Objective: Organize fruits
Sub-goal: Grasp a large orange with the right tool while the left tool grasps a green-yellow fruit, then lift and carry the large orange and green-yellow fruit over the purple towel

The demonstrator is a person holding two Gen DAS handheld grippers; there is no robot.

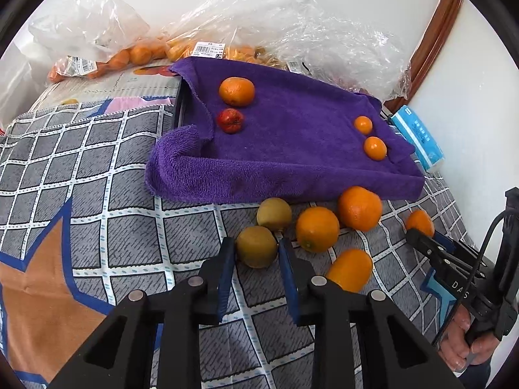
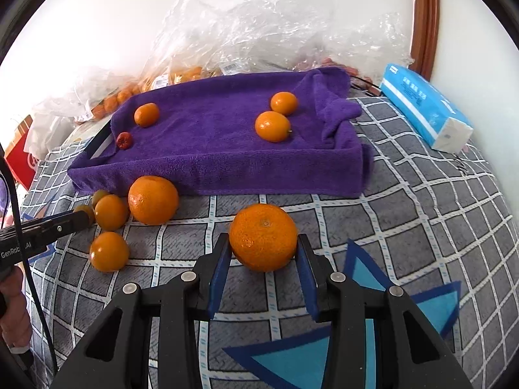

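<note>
at the far left, the grey checked blanket [image 1: 97, 168] lies bare and open between the near edge and the purple towel [image 1: 292, 149], roomy ground with nothing on it. behind, along the wall, crinkled plastic bags [image 1: 259, 26] of small orange fruit crowd the back edge. the towel is draped over a shallow tray, its near edge folded down onto the blanket; on it sit a mandarin [image 1: 236, 91] and a small red fruit [image 1: 230, 120] near the left edge, and two small oranges [image 1: 369, 136] close to the right edge.

just below the towel's near edge, the left claw [image 1: 256, 249] is closed on a yellow-green fruit [image 1: 256, 246], its blue pads pressed to both sides. a second yellow-green fruit [image 1: 274, 214] lies just beyond, and three loose oranges [image 1: 317, 229] cluster close to the right, leaving little slack there.

further right, the right claw [image 2: 264, 249] grips a large mandarin [image 2: 263, 236] resting on the blanket, pads touching both flanks, apart from the cluster. right of it the blanket runs open to a blue tissue pack [image 2: 425, 107] near the wall, beside a brown wooden frame [image 2: 425, 16].
</note>
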